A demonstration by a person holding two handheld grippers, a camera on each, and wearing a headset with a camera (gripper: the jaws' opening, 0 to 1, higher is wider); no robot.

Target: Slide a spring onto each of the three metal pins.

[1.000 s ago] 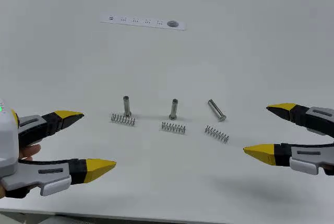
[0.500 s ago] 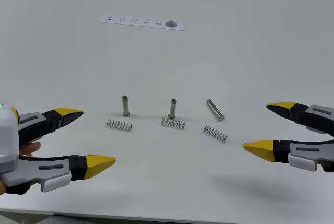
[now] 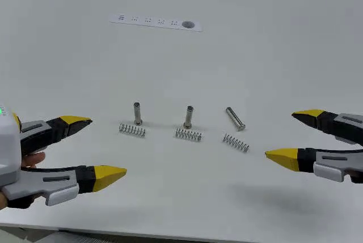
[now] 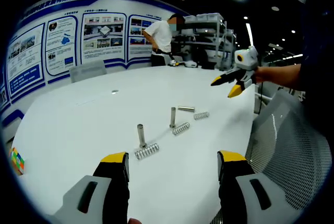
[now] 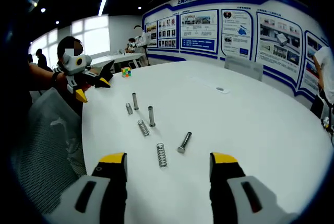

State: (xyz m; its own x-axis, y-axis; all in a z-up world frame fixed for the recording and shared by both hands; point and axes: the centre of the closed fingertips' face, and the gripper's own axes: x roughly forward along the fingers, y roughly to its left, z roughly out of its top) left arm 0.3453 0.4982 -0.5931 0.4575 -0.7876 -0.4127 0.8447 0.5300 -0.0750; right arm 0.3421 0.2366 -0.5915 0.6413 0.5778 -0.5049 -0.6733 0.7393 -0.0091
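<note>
Springs lie loose on the white table [image 3: 266, 56], 3 in a row: the left spring [image 3: 132, 130], the middle spring [image 3: 188, 135] and the right spring [image 3: 236, 143], each just in front of a pin. The left pin [image 3: 137, 114] and the middle pin [image 3: 189, 117] stand upright; the right pin [image 3: 235, 119] lies on its side. The left gripper [image 3: 96, 146] and the right gripper [image 3: 286, 135] hover at either side, well apart from the parts, jaws spread wide and holding nothing. A socket strip [image 3: 156, 22] sits farther back.
</note>
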